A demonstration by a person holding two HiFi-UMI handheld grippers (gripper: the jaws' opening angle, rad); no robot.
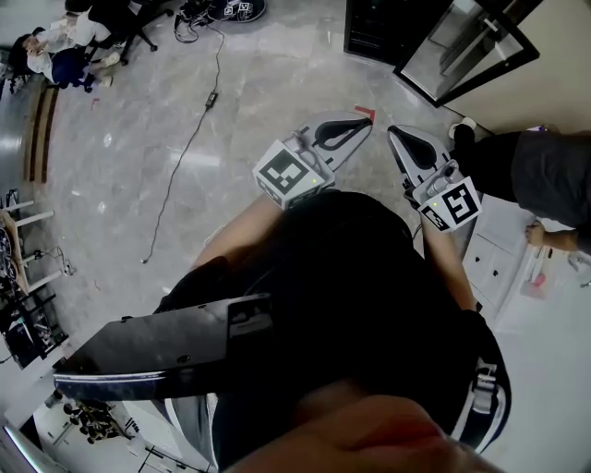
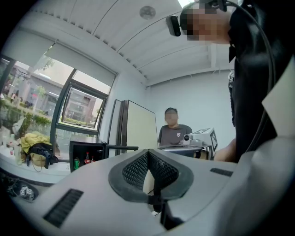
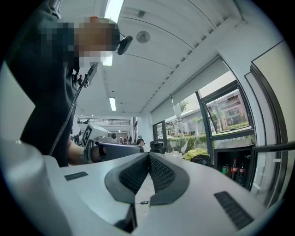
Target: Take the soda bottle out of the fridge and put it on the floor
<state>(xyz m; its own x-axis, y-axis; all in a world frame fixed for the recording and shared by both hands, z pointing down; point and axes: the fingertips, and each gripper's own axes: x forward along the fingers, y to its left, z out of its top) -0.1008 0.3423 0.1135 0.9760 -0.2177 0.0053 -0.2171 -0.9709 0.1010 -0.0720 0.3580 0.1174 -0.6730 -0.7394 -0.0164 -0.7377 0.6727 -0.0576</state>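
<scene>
A small black fridge [image 1: 377, 28] stands open ahead, its glass door [image 1: 466, 46] swung to the right. Inside the fridge [image 2: 85, 156], on its shelf, I see a dark soda bottle [image 2: 86, 158] beside a green can [image 2: 76, 162]. The right gripper view shows dark bottles [image 3: 234, 169] in the same fridge [image 3: 237, 168] at far right. My left gripper [image 1: 366, 118] [image 2: 148, 152] and right gripper [image 1: 395, 131] [image 3: 148, 156] are held side by side in front of my body, well short of the fridge. Both are shut with nothing between the pads.
A person in a grey shirt [image 1: 545, 175] [image 2: 173, 131] stands close on the right by a white cabinet [image 1: 503, 268]. A black cable [image 1: 189, 139] runs across the marble floor [image 1: 268, 83]. Seated people [image 1: 65, 46] are at the far left.
</scene>
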